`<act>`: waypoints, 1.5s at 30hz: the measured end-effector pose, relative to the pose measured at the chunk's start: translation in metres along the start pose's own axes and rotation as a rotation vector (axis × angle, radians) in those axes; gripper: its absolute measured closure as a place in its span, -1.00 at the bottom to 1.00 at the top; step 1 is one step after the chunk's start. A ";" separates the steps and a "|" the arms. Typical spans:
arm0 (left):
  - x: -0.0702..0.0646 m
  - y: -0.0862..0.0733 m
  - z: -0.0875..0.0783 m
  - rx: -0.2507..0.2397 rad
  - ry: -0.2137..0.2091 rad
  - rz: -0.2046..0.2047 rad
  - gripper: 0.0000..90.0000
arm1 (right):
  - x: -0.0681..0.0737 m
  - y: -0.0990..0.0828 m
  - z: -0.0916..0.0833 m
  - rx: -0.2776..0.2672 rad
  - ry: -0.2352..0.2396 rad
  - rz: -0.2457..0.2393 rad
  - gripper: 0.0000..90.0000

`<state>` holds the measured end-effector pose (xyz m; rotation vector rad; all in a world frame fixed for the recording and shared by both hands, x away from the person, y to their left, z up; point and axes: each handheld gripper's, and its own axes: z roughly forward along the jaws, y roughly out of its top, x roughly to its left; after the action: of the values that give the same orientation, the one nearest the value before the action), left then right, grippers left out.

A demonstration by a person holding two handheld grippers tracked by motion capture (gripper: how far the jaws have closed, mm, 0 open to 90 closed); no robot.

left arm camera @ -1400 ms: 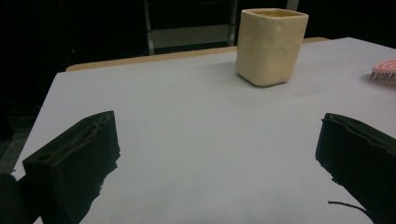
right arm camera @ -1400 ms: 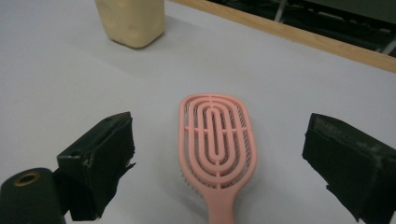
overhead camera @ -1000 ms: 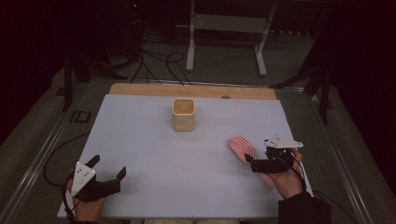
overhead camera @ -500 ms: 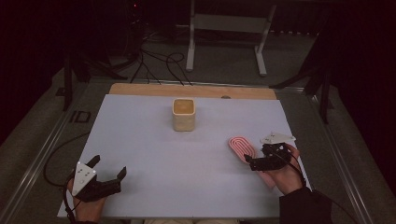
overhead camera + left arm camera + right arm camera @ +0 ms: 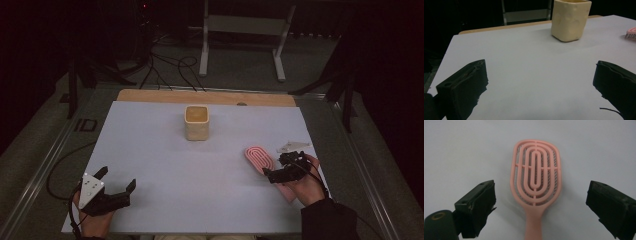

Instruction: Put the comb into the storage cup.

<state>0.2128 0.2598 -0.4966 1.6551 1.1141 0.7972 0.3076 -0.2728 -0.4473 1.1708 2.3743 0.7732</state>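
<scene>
Right gripper [image 5: 278, 170] poised over pink hairbrush [image 5: 260, 158], jaws spread wide.

Brush lay flat on white table sheet [image 5: 165, 150] at right side, bristles down, vented back up, handle [image 5: 534, 225] pointing toward the person. In right gripper view, handle sat between the two black jaws, touching neither; brush head [image 5: 535, 178] just ahead of the tips. Left gripper [image 5: 116, 185] held low at near left corner, well apart from brush, jaws wide with nothing between. Cream square cup [image 5: 196, 122] stood upright at far middle of sheet, apart from both grippers.
</scene>
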 end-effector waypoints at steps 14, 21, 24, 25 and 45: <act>-0.001 0.000 0.001 0.010 -0.002 0.004 -1.00 | -0.003 -0.005 0.014 0.114 0.024 0.001 -0.80; -0.001 -0.001 0.002 0.012 -0.003 0.006 -1.00 | 0.000 -0.009 0.020 0.176 0.039 0.015 -0.72; -0.001 -0.001 0.002 0.013 -0.003 0.005 -1.00 | 0.000 -0.010 0.022 0.188 0.050 0.017 -0.70; -0.001 -0.001 0.002 0.014 -0.003 0.006 -1.00 | 0.001 -0.010 0.023 0.209 0.058 0.022 -0.67; -0.002 -0.001 0.003 0.022 -0.005 0.012 -1.00 | -0.007 -0.011 0.034 0.324 0.114 0.101 -0.01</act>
<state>0.2146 0.2571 -0.4988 1.6825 1.1142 0.7901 0.3238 -0.2738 -0.4801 1.4164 2.6233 0.5081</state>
